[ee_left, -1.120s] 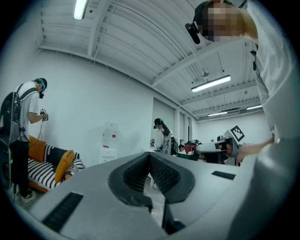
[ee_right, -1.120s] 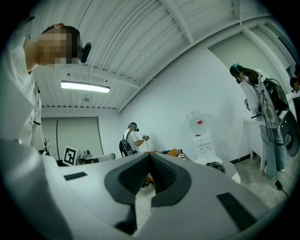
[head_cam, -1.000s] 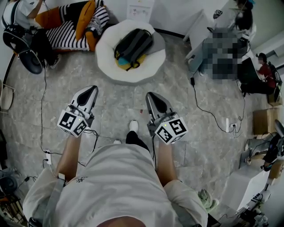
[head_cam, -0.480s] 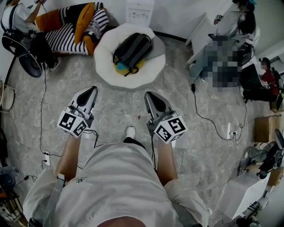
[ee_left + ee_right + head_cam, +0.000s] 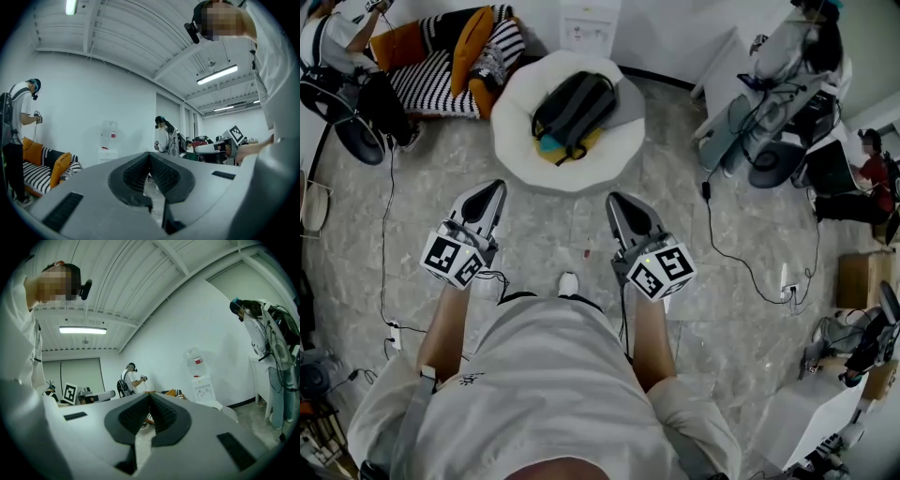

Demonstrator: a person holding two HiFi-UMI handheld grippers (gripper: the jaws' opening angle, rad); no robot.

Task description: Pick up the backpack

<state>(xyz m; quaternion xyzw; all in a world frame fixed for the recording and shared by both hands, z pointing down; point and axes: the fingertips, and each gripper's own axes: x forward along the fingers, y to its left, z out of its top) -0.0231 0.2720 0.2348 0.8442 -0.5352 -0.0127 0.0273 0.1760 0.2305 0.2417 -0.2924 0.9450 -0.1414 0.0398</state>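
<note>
A dark grey backpack with a teal and yellow patch lies on a round white cushion seat at the top middle of the head view. My left gripper and my right gripper are held side by side, level, well short of the seat, both pointing toward it. Both are shut with nothing between the jaws. In the left gripper view the left gripper shows its tips met, and the right gripper looks the same in the right gripper view. The backpack is hidden in both gripper views.
A striped sofa with orange cushions stands at the top left, beside a person. Cables run across the stone floor on the right. Desks and chairs fill the upper right. A water dispenser stands behind the seat.
The view has moved forward: the seat and backpack have slid a little left and nearer, and my foot has stepped. Both grippers keep their places in the picture and stay shut.
</note>
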